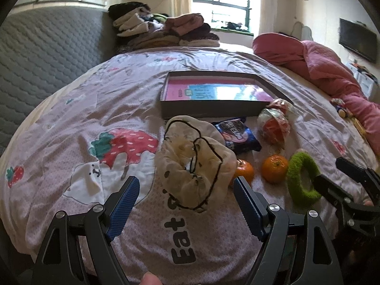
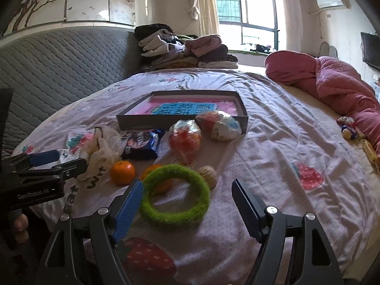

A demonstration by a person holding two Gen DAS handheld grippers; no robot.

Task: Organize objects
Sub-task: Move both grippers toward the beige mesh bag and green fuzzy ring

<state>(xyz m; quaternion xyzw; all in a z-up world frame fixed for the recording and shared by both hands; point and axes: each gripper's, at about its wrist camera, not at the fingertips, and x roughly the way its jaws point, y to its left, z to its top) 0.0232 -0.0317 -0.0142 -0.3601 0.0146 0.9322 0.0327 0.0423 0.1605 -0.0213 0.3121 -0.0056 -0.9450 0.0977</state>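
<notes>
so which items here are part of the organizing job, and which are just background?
Job items: box, green ring, two oranges, snack packet, two wrapped bundles, cloth pouch, small pale ball.

Background: folded clothes, pink quilt, TV, air conditioner.

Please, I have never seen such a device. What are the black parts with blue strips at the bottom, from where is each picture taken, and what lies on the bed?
Each picture comes from a camera mounted on a hand-held claw; a person carries one per hand. The left claw and right claw are both open and hold nothing. On the strawberry-print bedsheet lie a fuzzy green ring, two oranges, a dark blue snack packet, a crumpled cream cloth with black trim, two clear-wrapped bundles, and a shallow dark box holding a pink sheet.
</notes>
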